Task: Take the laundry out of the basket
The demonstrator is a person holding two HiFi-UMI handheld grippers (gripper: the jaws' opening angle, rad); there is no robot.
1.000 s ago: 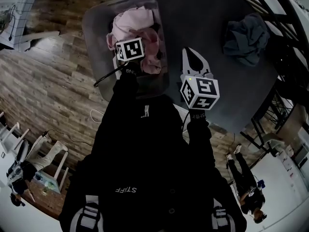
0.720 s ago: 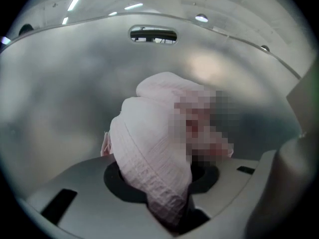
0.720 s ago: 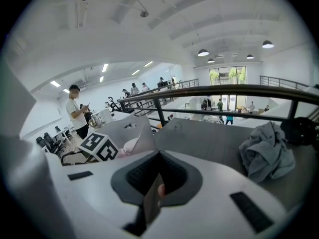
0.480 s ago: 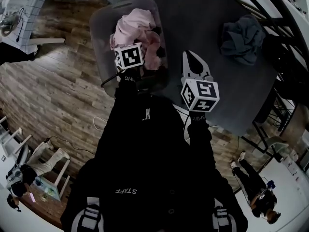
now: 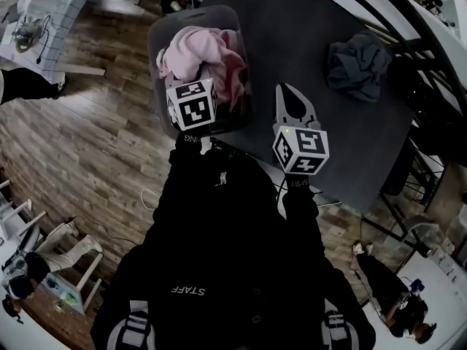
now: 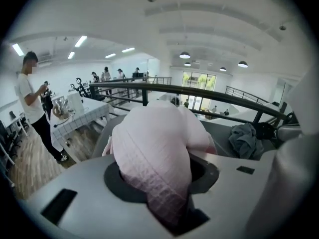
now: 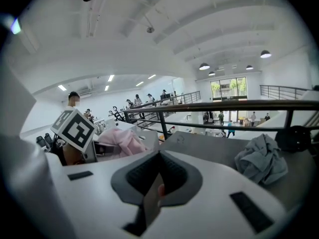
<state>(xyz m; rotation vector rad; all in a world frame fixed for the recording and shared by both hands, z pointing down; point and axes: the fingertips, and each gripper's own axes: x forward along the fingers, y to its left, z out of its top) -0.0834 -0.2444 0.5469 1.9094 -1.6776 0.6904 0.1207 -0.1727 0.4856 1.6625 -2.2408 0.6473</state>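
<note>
The grey laundry basket [image 5: 156,44] stands at the dark table's near-left corner, full of pink laundry [image 5: 201,49]. My left gripper [image 5: 202,77] is over the basket's near end, its marker cube on top of it. In the left gripper view a fold of the pink cloth [image 6: 154,148] fills the space between the pads, and the left gripper [image 6: 167,198] is shut on it. My right gripper [image 5: 286,90] hovers above the table [image 5: 292,28] to the right of the basket. The right gripper [image 7: 154,193] has its jaws together with no cloth in them.
A crumpled grey-blue garment [image 5: 357,63] lies on the table's far right, also seen as the grey-blue garment [image 7: 261,158]. A black railing [image 5: 419,71] borders the table's right side. Wooden floor [image 5: 80,130] lies left of the basket, with a person [image 6: 32,101] standing there.
My left gripper has drawn back toward the basket's near end with the pink cloth in its jaws. The right gripper has stayed almost in place.
</note>
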